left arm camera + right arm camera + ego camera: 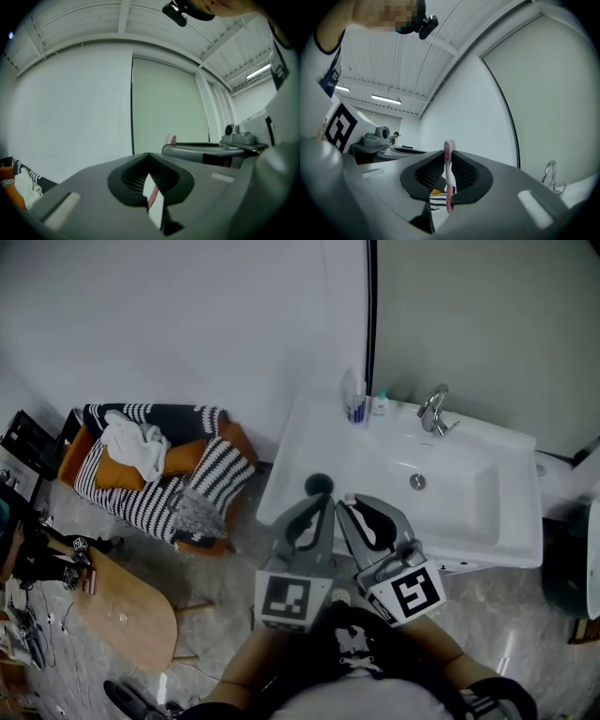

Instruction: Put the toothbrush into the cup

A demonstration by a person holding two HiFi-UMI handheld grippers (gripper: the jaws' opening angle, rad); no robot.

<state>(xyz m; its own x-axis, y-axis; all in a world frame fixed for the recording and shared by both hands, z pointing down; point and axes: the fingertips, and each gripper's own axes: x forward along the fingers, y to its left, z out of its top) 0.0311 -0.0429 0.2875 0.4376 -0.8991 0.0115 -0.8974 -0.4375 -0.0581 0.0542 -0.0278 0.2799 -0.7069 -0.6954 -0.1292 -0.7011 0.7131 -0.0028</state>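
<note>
Right gripper (448,164) clamped on toothbrush (449,180), with the bristle head above the jaws. Left gripper (149,164) closed, empty. Both are over the front-left edge of the sink (469,521); cup (354,407) at back-left corner. Judgement: carry across, keep brush upright, lower handle-first, clear the blue items inside, then release.

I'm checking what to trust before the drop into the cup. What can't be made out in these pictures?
- Clear cup on the white sink: head view, too small to tell its contents; absent from both gripper views.
- Pink-and-white toothbrush: right gripper view, lower handle hidden behind the body of the right gripper.
- Small white bottle: head view, label too small.
</note>
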